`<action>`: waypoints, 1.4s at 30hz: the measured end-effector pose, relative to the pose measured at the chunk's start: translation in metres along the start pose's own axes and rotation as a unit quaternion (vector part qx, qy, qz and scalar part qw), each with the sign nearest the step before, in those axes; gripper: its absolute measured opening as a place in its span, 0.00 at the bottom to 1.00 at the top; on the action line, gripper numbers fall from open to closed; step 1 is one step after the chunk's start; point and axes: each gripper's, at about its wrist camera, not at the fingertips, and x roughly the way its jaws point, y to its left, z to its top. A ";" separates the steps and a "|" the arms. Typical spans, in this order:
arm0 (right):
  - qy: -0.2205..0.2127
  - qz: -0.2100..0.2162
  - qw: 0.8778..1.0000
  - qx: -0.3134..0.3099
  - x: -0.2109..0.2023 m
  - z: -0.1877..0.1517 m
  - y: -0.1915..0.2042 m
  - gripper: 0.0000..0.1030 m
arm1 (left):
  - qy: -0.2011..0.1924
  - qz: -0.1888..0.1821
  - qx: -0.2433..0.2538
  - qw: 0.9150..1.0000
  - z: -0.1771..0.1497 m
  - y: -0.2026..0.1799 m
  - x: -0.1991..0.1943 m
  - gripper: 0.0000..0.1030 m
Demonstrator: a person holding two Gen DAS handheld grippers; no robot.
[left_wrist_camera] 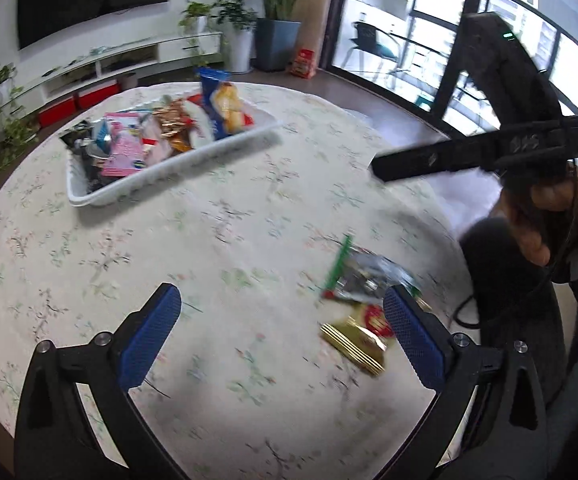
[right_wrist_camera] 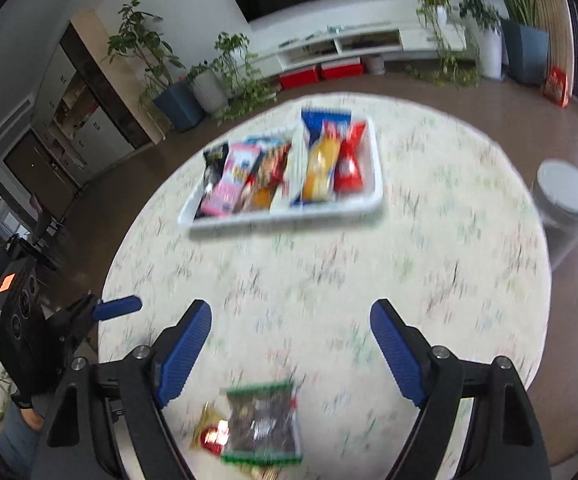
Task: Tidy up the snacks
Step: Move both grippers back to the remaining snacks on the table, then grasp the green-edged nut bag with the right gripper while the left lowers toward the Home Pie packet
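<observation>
Snacks [right_wrist_camera: 289, 168] stand packed in white tray [right_wrist_camera: 285, 216].

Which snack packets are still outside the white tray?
Two: the green-edged clear packet and the gold-and-red packet partly under it, on the tablecloth. The rest lie in the tray.

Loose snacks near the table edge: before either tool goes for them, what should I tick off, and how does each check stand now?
1. Left tool open and empty: ok.
2. Right tool open and empty: ok.
3. Green-edged snack packet free to grasp: ok, it lies on top, partly covering the gold-and-red packet.
4. Gold-and-red packet fully exposed: not ok.
5. White tray has room left: cannot tell; packets crowd it and the picture is blurred.
6. Path across the floral tablecloth to the tray is unobstructed: ok.
</observation>
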 end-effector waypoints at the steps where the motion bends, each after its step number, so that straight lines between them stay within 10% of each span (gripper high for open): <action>1: 0.018 0.001 1.000 0.002 0.004 -0.011 0.002 0.82 | 0.001 -0.006 0.008 1.000 -0.003 -0.004 -0.002 1.00; 14: 0.132 -0.067 0.986 -0.071 0.058 -0.058 0.035 0.76 | -0.009 -0.007 0.063 0.998 -0.030 -0.033 -0.025 1.00; 42: 0.167 -0.096 0.972 -0.134 0.066 -0.054 0.042 0.59 | 0.053 -0.037 0.138 0.988 -0.012 -0.044 0.006 1.00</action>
